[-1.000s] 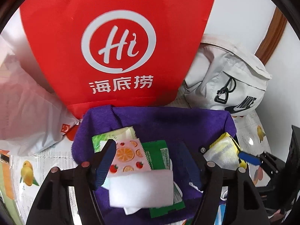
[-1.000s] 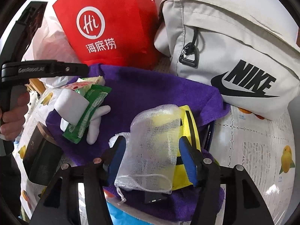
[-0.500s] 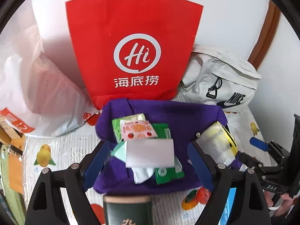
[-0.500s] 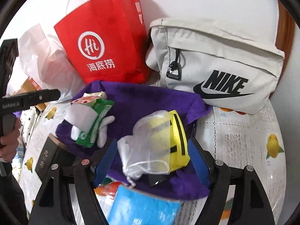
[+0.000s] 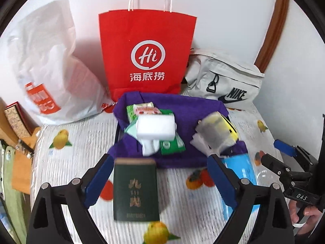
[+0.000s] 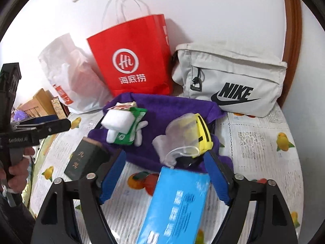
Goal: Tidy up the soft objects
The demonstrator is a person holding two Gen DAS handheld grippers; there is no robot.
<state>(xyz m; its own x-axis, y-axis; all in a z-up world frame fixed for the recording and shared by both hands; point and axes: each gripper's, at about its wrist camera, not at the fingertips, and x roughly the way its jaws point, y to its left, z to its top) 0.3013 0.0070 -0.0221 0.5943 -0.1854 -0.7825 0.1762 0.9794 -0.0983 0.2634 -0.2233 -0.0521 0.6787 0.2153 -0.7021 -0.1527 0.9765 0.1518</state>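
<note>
- Left gripper (image 5: 160, 180): jaws opening, nothing clamped. A dark green book-shaped box with gold characters (image 5: 135, 189) lies on the bench between the blue pads; no pad presses on it.
- Right gripper (image 6: 165, 175): jaws opening as well, empty. A flat blue packet with white print (image 6: 178, 203) lies under and between its fingers, untouched as far as I can tell.
- Both grippers sit on the near side of the soft pile, released. Judgement: hands freed to pick the next piece.
- Task's things: gathered on a rumpled purple cloth (image 5: 182, 109) spread on the fruit-print bench cover (image 5: 85, 134). Left heap: white foam block (image 5: 155, 127) lying over green and pink sachets. Right heap: translucent mesh pouch (image 6: 180, 134) draped against a yellow soft case with black stripe (image 6: 203, 134).
- The cloth seems to serve as a collecting mat, keeping the limp items together in two sorted heaps.
- Behind the cloth, against the wall: red paper carrier bag with white logo (image 5: 146, 55), white plastic bag (image 5: 48, 65), pale grey Nike waist bag (image 6: 233, 81). Likely containers, but nothing shows which is meant.
</note>
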